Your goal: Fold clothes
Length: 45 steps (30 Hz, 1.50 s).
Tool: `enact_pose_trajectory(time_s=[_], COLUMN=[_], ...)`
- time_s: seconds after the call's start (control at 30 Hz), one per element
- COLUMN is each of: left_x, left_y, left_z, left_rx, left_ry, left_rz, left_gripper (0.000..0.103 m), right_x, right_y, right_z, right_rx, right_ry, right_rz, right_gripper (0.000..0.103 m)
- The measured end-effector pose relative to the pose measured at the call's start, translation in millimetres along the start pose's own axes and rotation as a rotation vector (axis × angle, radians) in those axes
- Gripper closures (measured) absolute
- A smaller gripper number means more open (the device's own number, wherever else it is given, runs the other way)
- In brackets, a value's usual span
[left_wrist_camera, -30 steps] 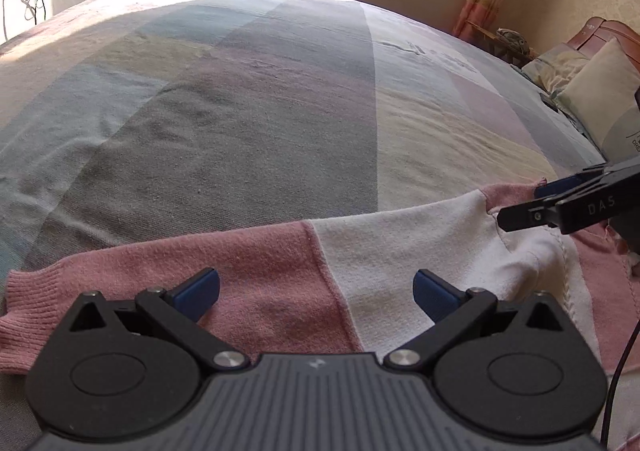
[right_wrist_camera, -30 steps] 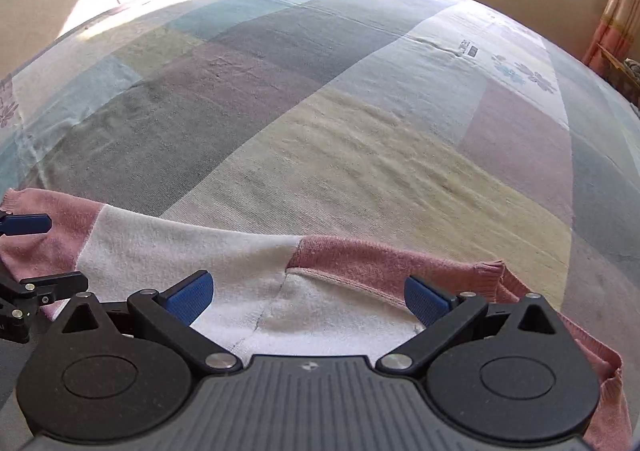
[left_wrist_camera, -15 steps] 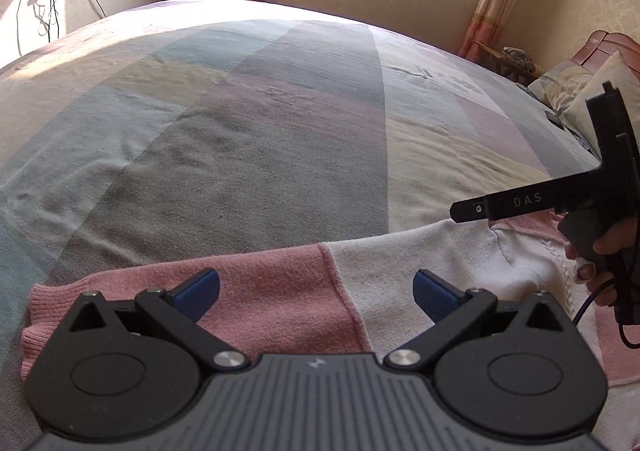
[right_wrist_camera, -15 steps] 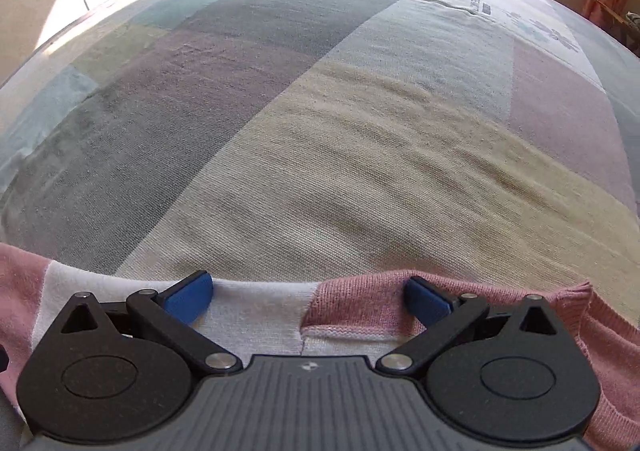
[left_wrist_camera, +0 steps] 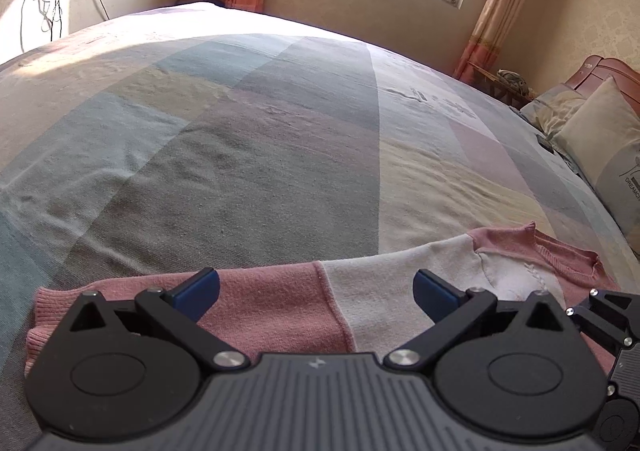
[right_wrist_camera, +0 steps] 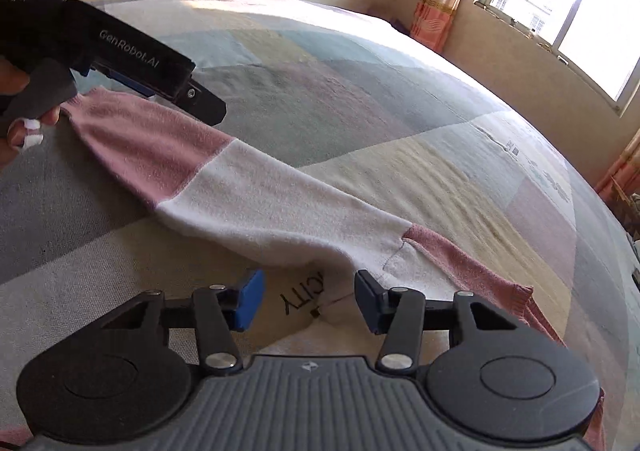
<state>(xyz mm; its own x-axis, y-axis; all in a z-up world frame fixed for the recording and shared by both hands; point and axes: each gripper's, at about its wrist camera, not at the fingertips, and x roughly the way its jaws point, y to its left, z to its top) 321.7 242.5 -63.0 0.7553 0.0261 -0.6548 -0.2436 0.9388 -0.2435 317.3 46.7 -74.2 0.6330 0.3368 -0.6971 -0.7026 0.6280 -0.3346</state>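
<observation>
A pink and white sweater (left_wrist_camera: 280, 303) lies flat at the near side of the bed, its sleeve stretched out to the left. My left gripper (left_wrist_camera: 316, 283) hovers open over that sleeve, its blue pads wide apart and the cuff below its left finger. In the right wrist view a hand holds the left gripper (right_wrist_camera: 188, 95) above the pink sleeve end. My right gripper (right_wrist_camera: 309, 297) is over the sweater (right_wrist_camera: 260, 203) body near black "CITY" lettering. Its jaws are closing with white fabric lying between them, and the pads are not pressing on it. Its black frame (left_wrist_camera: 616, 327) shows at the left wrist view's lower right.
A patchwork bedspread (left_wrist_camera: 280, 151) of grey, blue, yellow and pink blocks covers the bed. Pillows (left_wrist_camera: 600, 147) and a wooden headboard stand at the right. Beyond the bed are a window with orange curtains (left_wrist_camera: 488, 11) and cables on the left wall.
My right gripper has swung away from the pink collar, rolled, and now sits over the sweater body by the sleeve base with its jaws narrower. The left gripper has tilted up slightly and stays open.
</observation>
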Motion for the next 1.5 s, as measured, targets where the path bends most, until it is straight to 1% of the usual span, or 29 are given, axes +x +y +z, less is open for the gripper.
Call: enact_pose_trajectory(time_s=[0.07,0.13,0.2,0.23,0.37,0.4,0.43,0.53,0.57,0.6,0.63,0.67,0.7,0.77,0.8,0.83,0.87,0.9,0.97,1.03,1.07,1.13,1.17,1.27,1.3,1.4,1.43,1.47,1.5], left_x=[0,1,2,2,4,3,3,3,3,3,3,3,3,3,3,3,3,3,3,3,3,2,2,2,2,1,0,0,-1], left_y=[1,2,3,4,3,2,2,2,2,1,2,2,2,2,2,2,2,2,2,2,2,2,2,3,3,1,0,1,1], left_z=[0,1,1,1,0,0,1,1,1,1,1,1,1,1,1,1,1,1,1,1,1,1,1,2,2,2,2,2,2], left_rx=[-0.004,-0.014,-0.023,-0.027,-0.024,-0.022,-0.021,-0.024,-0.024,-0.025,-0.025,-0.026,-0.027,-0.028,-0.029,-0.029,-0.030,-0.031,-0.032,-0.034,-0.034,-0.033,-0.032,-0.038,-0.040,-0.033,-0.030,-0.028,-0.027], left_ry=[0.001,0.001,0.002,0.003,0.009,0.008,0.006,0.004,0.007,0.009,0.009,0.008,0.008,0.007,0.006,0.006,0.005,0.005,0.004,0.003,0.002,0.001,-0.001,-0.003,-0.003,-0.004,-0.005,-0.007,-0.008], left_rz=[0.002,0.002,-0.001,-0.003,-0.009,-0.013,-0.017,-0.022,-0.022,-0.022,-0.021,-0.020,-0.019,-0.017,-0.017,-0.016,-0.015,-0.014,-0.012,-0.011,-0.011,-0.012,-0.013,-0.013,-0.013,-0.015,-0.015,-0.013,-0.010], left_gripper=[0.001,0.001,0.001,0.001,0.001,0.001,0.001,0.001,0.001,0.001,0.001,0.001,0.001,0.001,0.001,0.001,0.001,0.001,0.001,0.001,0.001,0.001,0.001,0.001,0.001,0.001,0.001,0.001,0.001], right_x=[11,26,39,45,49,46,41,23,18,16,14,10,5,-10,-16,-22,-27,-28,-20,-7,0,13,15,3,-3,-17,-17,-13,-10], right_y=[9,10,9,10,14,12,5,-22,-31,-36,-40,-40,-37,-32,-27,-21,-15,-4,21,42,49,58,59,53,48,27,20,15,12], right_z=[-1,0,1,1,-2,-2,0,6,6,5,4,1,-1,-1,-1,-1,0,-1,-2,-4,-4,-5,-6,-5,-3,1,1,-1,-3], right_rx=[-0.061,-0.098,-0.119,-0.137,-0.190,-0.184,-0.153,-0.045,-0.027,-0.026,-0.031,-0.045,-0.062,-0.046,-0.045,-0.051,-0.056,-0.083,-0.157,-0.213,-0.237,-0.279,-0.285,-0.275,-0.256,-0.168,-0.138,-0.101,-0.084], right_ry=[0.012,0.026,0.038,0.046,0.043,0.049,0.059,0.093,0.126,0.164,0.203,0.219,0.224,0.165,0.121,0.073,0.024,-0.010,-0.029,-0.039,-0.041,-0.038,-0.034,-0.028,-0.021,0.025,0.055,0.109,0.141], right_rz=[-0.063,-0.101,-0.114,-0.124,-0.135,-0.121,-0.084,0.053,0.116,0.169,0.216,0.213,0.187,0.140,0.122,0.105,0.089,0.062,0.000,-0.090,-0.138,-0.214,-0.218,-0.171,-0.135,0.022,0.077,0.146,0.186], right_gripper=[0.053,0.059,0.074,0.078,0.081,0.084,0.085,0.088,0.090,0.094,0.094,0.093,0.092,0.089,0.081,0.071,0.049,0.045,0.047,0.054,0.060,0.078,0.094,0.094,0.095,0.097,0.098,0.102,0.102])
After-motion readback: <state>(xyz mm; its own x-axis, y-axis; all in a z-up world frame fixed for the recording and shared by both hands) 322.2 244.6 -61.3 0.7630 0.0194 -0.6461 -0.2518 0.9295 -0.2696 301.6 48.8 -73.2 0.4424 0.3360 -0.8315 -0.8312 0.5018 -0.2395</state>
